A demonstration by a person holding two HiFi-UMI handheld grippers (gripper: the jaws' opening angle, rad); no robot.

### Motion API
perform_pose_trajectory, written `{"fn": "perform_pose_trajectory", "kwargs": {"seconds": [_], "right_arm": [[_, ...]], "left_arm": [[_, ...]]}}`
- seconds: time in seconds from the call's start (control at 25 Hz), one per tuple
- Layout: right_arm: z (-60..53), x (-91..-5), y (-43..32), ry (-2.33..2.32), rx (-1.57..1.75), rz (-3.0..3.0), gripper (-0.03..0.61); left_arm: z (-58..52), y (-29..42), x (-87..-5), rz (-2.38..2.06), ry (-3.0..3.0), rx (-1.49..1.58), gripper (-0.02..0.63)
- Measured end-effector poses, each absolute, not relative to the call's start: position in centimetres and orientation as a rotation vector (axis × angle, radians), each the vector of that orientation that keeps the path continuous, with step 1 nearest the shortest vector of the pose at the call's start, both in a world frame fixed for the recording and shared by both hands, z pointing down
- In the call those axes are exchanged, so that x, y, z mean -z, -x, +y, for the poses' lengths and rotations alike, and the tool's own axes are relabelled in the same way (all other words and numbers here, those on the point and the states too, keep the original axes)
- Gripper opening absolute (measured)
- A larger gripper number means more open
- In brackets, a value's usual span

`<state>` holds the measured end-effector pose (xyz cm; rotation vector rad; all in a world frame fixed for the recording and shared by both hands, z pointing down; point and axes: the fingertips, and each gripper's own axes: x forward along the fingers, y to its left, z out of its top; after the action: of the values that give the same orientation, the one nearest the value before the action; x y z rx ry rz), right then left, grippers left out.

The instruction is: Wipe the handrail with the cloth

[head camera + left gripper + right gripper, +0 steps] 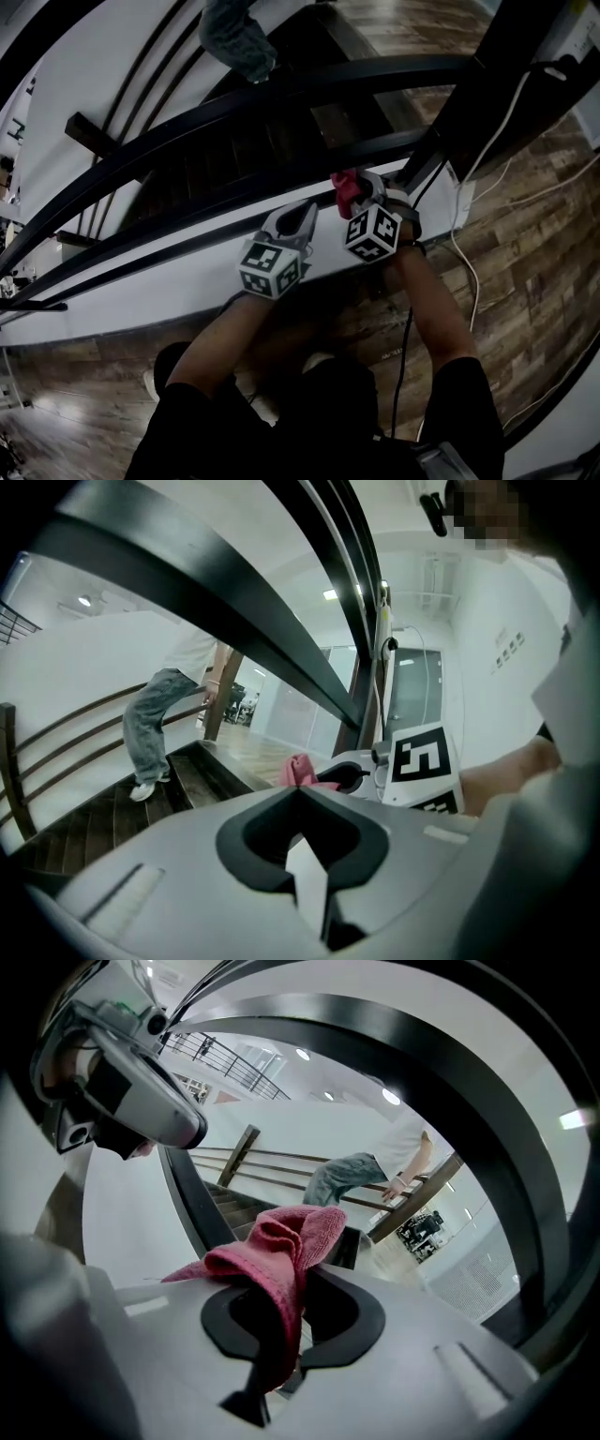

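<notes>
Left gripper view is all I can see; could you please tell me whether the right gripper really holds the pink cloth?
Observer: Yes. In the right gripper view, the right gripper has its jaws shut on the pink cloth, which bunches up above them.
Operator: Thanks. Where is the cloth on the railing?
Observer: In the head view it sits at the lower black rail, close to the dark post, not at the top handrail.
Operator: And my left gripper?
Observer: The head view shows the left gripper just left of the right one, by that same lower rail.
</notes>
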<state>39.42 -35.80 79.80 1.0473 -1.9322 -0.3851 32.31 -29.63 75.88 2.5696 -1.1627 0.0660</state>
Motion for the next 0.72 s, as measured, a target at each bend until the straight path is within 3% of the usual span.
{"fn": "perform_pose_trajectory", "kwargs": {"seconds": [0.72], "right_arm": [[-37.1, -79.0, -48.2, -1.224, 0.437, -1.721, 0.044]], "left_arm": [[-29.4, -38.0, -77.0, -1.035, -2.593, -0.097, -0.002]]}}
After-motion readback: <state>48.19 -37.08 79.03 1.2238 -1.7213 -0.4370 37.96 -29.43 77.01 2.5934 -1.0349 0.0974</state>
